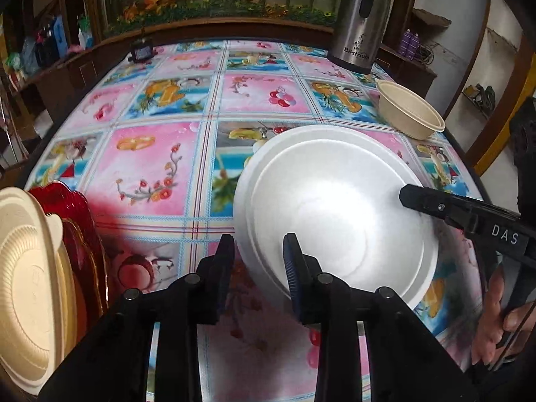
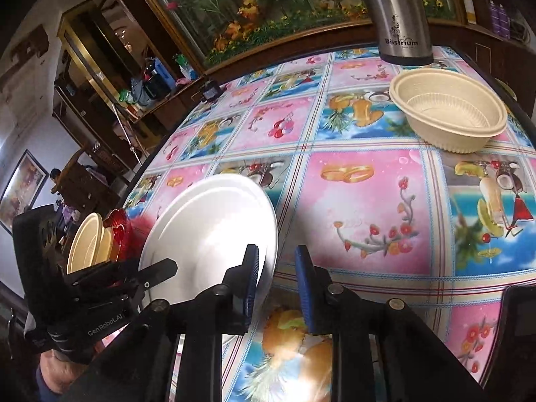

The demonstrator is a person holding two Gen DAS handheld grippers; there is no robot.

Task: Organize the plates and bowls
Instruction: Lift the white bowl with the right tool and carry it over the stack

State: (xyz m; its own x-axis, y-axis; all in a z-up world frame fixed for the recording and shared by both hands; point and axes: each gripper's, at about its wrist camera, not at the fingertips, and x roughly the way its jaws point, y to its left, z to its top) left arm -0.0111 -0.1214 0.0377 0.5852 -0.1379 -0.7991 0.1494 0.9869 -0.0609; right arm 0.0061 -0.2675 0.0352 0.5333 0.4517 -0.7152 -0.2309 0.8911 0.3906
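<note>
Floral oilcloth in pink and blue squares (image 1: 157, 164) covers the table where a stack of white round foam plates (image 1: 335, 207) lies flat. Behind the stack stands a tall steel vacuum flask (image 1: 360, 23); between flask and stack sits a beige ribbed plastic bowl (image 2: 449, 114). Left of the stack, beige bowls (image 1: 26, 268) and red glass plates (image 1: 77, 221) stand on edge. The left gripper (image 1: 258, 264) straddles the stack's near rim, jaws narrowly parted; the right gripper (image 2: 276, 284), also slightly parted, holds nothing at the stack's right edge.
</note>
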